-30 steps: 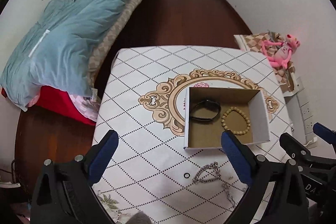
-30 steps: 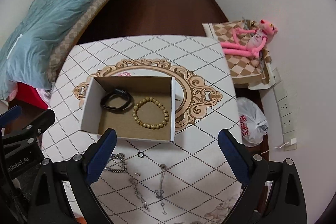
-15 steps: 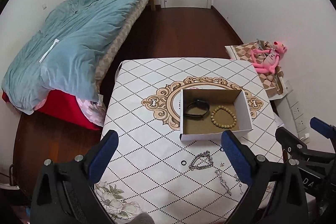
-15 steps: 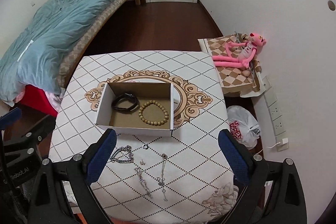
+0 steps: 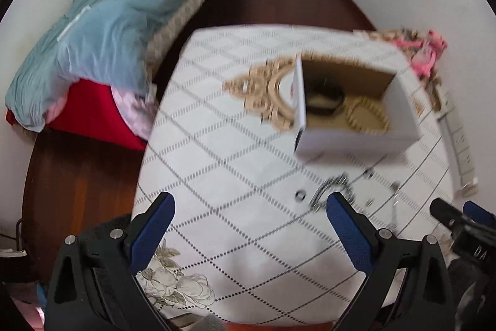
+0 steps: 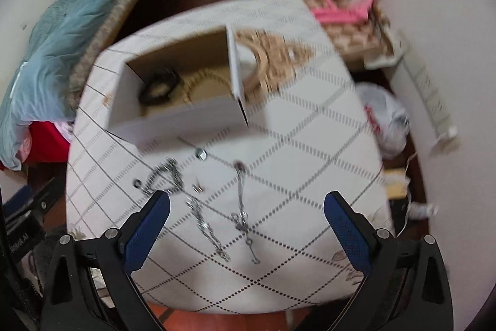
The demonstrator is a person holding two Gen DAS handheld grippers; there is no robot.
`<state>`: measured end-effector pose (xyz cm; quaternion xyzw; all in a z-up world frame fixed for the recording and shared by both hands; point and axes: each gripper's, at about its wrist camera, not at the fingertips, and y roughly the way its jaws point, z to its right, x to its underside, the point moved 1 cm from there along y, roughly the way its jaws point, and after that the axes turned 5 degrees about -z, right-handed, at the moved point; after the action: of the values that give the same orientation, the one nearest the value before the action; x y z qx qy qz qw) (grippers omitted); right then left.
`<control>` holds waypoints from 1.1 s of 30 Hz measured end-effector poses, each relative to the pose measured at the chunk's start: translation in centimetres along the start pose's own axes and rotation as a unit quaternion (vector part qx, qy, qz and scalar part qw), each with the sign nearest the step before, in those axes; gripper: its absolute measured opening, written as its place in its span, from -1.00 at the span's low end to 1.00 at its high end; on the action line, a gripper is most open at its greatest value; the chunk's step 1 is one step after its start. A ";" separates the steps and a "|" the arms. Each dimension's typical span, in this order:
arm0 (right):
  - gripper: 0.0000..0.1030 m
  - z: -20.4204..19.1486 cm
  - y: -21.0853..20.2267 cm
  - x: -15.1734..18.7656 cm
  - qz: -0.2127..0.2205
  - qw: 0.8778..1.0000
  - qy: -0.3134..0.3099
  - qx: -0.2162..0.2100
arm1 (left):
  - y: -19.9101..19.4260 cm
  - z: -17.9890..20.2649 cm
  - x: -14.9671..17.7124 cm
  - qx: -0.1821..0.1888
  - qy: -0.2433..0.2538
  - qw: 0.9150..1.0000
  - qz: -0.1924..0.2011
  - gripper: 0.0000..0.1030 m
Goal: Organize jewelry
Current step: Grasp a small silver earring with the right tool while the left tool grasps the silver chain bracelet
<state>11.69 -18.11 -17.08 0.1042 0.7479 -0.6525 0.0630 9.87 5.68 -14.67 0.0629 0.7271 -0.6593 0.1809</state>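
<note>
A white cardboard box [image 5: 350, 141] [image 6: 173, 120] stands on the patterned table [image 5: 235, 163]. It holds a black bracelet [image 6: 159, 86] [image 5: 325, 98] and a beige bead bracelet [image 5: 367, 115]. In front of the box lie a silver chain bracelet [image 6: 164, 177] [image 5: 331, 190], two silver chains [image 6: 206, 227] [image 6: 241, 207], small rings [image 6: 201, 154] [image 5: 299, 195] and small studs [image 6: 198, 186]. My left gripper [image 5: 248, 225] is open and empty above the table's near edge. My right gripper [image 6: 246, 222] is open and empty above the chains. Both views are blurred.
A bed with a blue duvet [image 5: 117, 17] stands left of the table. A pink plush toy [image 6: 350, 5] lies on a checkered box at the right. A white plastic bag [image 6: 387, 117] and a wall socket strip [image 6: 434, 101] are at the right.
Both grippers have dropped lower and closer to the table, so the box and jewelry look bigger. The views are tilted and blurred by motion. Both stay open.
</note>
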 end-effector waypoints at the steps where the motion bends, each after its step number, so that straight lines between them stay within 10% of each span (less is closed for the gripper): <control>1: 0.96 0.4 1.0 0.2 -0.004 1.000 0.003 -0.004 | 0.6 0.1 0.3 -0.001 0.002 1.000 -0.004 0.94; 12: 0.15 -0.4 7.9 -0.8 0.022 1.000 -0.017 -0.002 | 6.3 0.4 1.1 -0.013 0.015 0.999 -0.029 0.94; 18: -0.80 -1.5 8.9 -1.0 0.046 0.998 -0.036 0.006 | 7.0 0.2 0.9 -0.009 0.010 0.999 -0.032 0.94; 33: -0.80 0.9 4.3 0.9 0.087 0.995 0.008 -0.053 | 7.0 4.0 1.7 0.073 0.062 0.995 -0.021 0.92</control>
<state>11.77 -18.42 -21.53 0.1708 0.7698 -0.6034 0.1193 11.35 2.38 -22.07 0.1007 0.6883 -0.7089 0.1166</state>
